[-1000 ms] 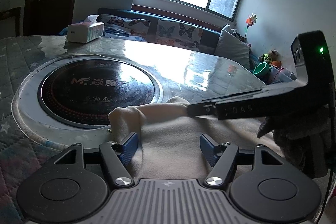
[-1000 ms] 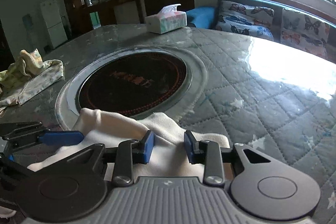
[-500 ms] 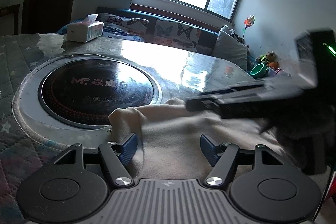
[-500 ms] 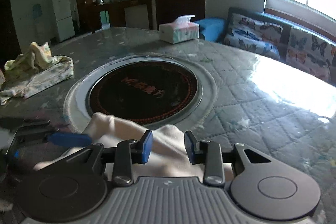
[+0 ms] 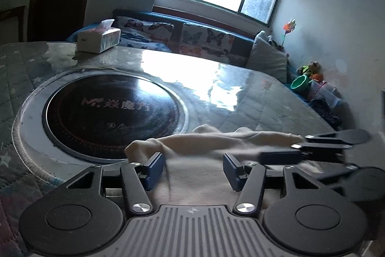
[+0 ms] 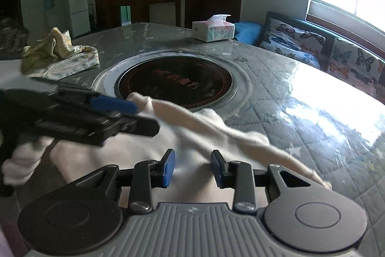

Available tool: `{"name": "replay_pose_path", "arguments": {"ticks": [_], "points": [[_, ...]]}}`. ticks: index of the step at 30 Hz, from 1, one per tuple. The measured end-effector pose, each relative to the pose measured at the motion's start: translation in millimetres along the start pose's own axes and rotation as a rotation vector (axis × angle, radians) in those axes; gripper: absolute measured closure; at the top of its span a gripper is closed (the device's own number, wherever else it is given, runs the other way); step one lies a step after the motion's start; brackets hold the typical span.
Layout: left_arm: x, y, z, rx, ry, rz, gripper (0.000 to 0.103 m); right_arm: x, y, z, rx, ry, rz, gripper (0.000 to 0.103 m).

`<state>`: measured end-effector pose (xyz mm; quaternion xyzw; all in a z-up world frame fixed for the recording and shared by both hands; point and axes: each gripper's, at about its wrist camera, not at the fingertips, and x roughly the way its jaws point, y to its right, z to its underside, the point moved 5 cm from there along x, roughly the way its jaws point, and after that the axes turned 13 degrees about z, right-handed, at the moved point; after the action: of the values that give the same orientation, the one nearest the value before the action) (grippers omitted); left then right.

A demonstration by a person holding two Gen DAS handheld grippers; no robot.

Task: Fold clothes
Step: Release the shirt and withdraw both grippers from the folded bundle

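Clearly, both tongs stand apart over the cream garment (image 5: 192,160): left tongs (image 5: 193,168) have just been narrowing, cloth lying between unpinched; right tongs (image 6: 192,169) hover likewise. It lies on the quilted table (image 6: 300,117), at six o'clock from the round cooktop (image 5: 113,107). Soft, light and limp, it should bunch easily; take the raised far hem.

Cream garment (image 6: 216,131) between both claws
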<state>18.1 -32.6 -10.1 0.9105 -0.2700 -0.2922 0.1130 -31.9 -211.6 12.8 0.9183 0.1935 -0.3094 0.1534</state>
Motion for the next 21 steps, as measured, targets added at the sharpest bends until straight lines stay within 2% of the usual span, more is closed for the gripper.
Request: {"name": "replay_pose_path", "arguments": {"ticks": [15, 19, 21], "points": [[-1, 0, 5, 0.044, -0.006, -0.036, 0.047, -74, 12, 61, -0.033, -0.005, 0.006, 0.07], [-13, 8, 1, 0.066, 0.018, -0.048, 0.049, -86, 23, 63, 0.03, -0.01, -0.008, 0.07], [-23, 18, 0, 0.098, 0.038, -0.026, 0.049, -92, 32, 61, 0.081, 0.004, -0.011, 0.07]]}}
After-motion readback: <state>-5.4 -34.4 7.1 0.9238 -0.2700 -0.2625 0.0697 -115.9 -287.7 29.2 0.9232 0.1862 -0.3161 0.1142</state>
